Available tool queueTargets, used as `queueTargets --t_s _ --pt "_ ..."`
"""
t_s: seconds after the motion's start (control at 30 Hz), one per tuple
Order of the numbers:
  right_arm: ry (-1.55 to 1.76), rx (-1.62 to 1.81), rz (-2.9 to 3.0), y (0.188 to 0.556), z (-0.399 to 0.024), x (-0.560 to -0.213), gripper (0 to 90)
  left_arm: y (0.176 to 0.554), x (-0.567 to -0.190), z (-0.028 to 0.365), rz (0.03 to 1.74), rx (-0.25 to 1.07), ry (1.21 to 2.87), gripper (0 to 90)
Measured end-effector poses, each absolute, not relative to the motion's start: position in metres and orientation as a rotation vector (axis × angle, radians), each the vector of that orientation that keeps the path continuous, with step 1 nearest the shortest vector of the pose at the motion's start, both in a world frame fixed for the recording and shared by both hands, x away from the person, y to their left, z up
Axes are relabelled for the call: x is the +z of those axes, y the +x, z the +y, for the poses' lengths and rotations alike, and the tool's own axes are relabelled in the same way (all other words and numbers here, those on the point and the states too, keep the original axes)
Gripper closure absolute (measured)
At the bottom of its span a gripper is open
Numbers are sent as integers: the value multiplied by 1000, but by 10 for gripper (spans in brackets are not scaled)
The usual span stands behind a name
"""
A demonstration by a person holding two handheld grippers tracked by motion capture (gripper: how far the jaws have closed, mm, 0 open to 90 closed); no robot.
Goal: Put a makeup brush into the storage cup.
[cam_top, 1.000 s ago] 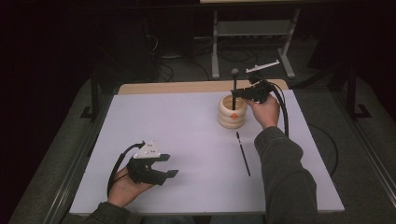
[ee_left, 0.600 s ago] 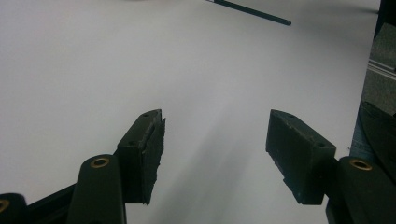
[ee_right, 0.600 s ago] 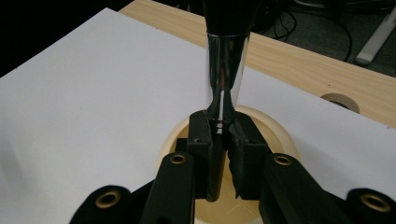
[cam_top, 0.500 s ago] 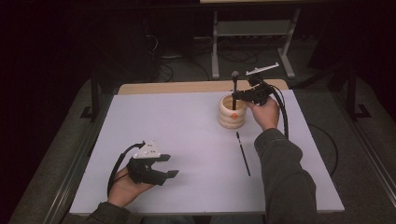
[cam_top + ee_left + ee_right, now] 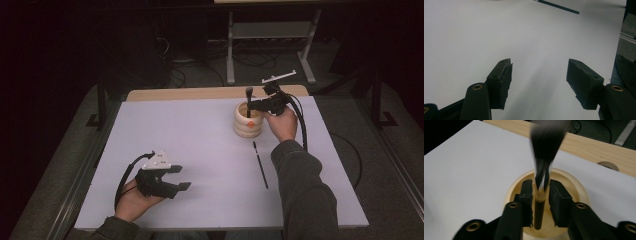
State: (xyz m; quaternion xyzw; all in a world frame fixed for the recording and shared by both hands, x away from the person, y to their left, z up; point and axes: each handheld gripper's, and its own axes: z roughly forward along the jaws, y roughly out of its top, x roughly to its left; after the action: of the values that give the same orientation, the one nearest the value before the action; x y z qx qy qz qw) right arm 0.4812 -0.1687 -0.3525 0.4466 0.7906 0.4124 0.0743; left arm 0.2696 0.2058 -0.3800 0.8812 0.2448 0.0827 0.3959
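Note:
A cream ribbed cup (image 5: pixel 248 125) stands at the far right of the white table sheet (image 5: pixel 190 130). My right gripper (image 5: pixel 253 106) hovers just over its mouth. A dark brush (image 5: pixel 249 94) stands upright between the jaws, bristles up and handle down in the cup. In the right gripper view the brush (image 5: pixel 547 137) is blurred, and the pads of my right gripper (image 5: pixel 540 192) stand slightly off its handle: the jaws have just been opening. My left gripper (image 5: pixel 180 177) rests open in an upturned hand near the front left, with nothing between its jaws (image 5: pixel 539 72).
A second thin dark brush (image 5: pixel 260 165) lies on the sheet in front of the cup and reaches the top edge of the left gripper view (image 5: pixel 560 6). A bare wooden strip (image 5: pixel 200 93) runs along the table's far edge. Dark floor, cables and a metal stand lie beyond.
The brush has sunk lower into the cup, and the right gripper has come down slightly with it. The left hand has stayed still.

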Motion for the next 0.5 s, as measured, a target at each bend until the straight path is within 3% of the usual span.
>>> queueTargets --t_s 0.5 --pt "1308 1255 2371 461 -184 -338 628 269 -381 204 626 205 2228 362"
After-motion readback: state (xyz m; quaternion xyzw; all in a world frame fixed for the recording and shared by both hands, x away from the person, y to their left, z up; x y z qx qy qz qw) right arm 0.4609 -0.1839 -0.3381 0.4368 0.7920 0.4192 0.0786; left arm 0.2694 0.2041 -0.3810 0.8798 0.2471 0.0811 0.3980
